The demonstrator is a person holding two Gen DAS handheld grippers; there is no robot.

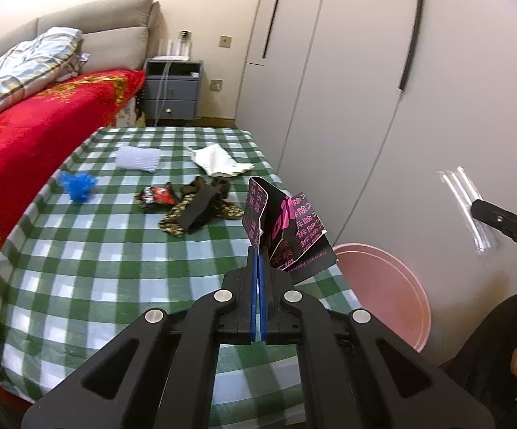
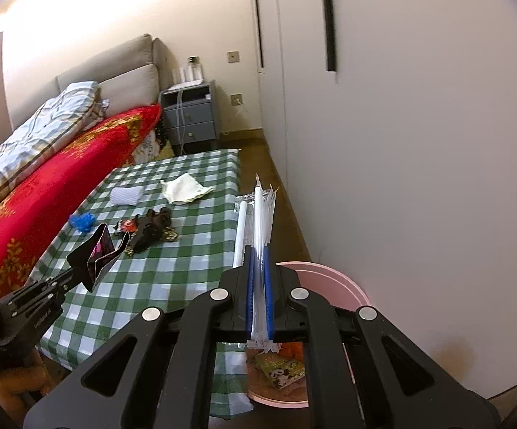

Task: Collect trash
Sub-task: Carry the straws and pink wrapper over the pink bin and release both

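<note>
My left gripper (image 1: pixel 258 250) is shut on a black and pink wrapper (image 1: pixel 287 225), held above the right edge of the green checked table (image 1: pixel 97 268). It also shows in the right wrist view (image 2: pixel 95 257). My right gripper (image 2: pixel 257 250) is shut on a clear plastic packet of white straws (image 2: pixel 262 211), seen in the left wrist view (image 1: pixel 467 203), held over the pink bin (image 2: pixel 333 279). The pink bin (image 1: pixel 383 286) stands on the floor right of the table. Wrappers lie inside it (image 2: pixel 281 371).
On the table lie a blue crumpled piece (image 1: pixel 78 184), a white mesh pad (image 1: pixel 138 158), a white cloth bag (image 1: pixel 219 159), a red and black wrapper (image 1: pixel 158 195) and a dark patterned strap (image 1: pixel 201 207). A red bed (image 1: pixel 36 125) is left, white wardrobe doors (image 1: pixel 365 89) right.
</note>
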